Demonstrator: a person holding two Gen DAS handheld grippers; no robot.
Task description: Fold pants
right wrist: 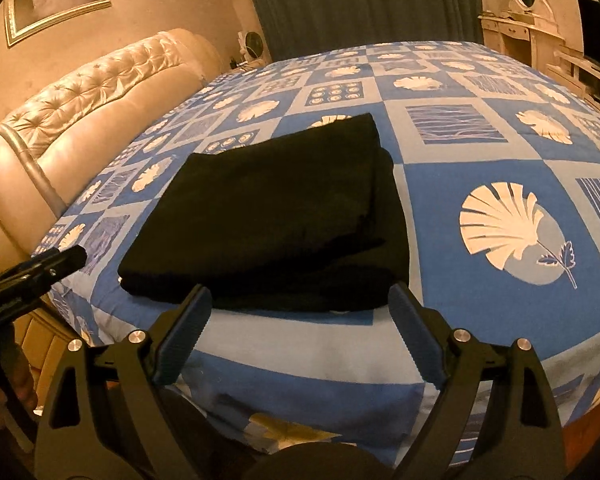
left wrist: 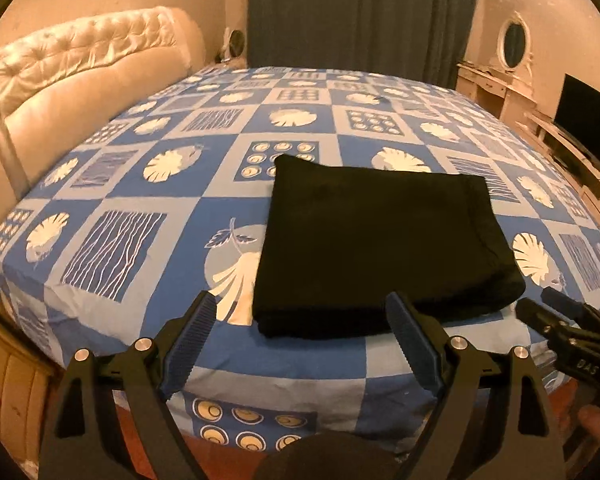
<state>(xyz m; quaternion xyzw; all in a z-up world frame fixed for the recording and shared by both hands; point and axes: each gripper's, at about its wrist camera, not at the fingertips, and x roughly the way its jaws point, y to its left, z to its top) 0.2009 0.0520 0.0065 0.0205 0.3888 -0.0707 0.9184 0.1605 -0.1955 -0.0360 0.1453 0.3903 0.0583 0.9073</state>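
One bed (left wrist: 152, 200) fills nearly everything in front of you, covered in a blue and white checked sheet (right wrist: 480, 184) printed with shells, wavy lines and spirals. Its padded cream headboard (left wrist: 80, 64) runs along your left, and a dark curtain (left wrist: 360, 12) hangs behind the far edge. A pale dresser with an oval mirror (left wrist: 514, 44) stands off to the right, with a dark screen (left wrist: 588, 120) beside it.

The pants (left wrist: 380, 248) lie on the sheet near the bed's closest edge as a flat black rectangle, folded over in layers, with the stacked edges showing along the near side. Nothing is touching them.

You are holding both tools low and level at the near edge of the bed, side by side, each pointing forward across the mattress toward the folded stack. Your left claw (left wrist: 300, 320) has its two ribbed blue fingers (left wrist: 198, 320) spread wide, with nothing between them, just short of the pants' near left corner. Your right claw (right wrist: 300, 312) is spread equally wide and holds nothing, its fingertips framing the near edge of the pants without touching it. In each view the other tool pokes in from the side.
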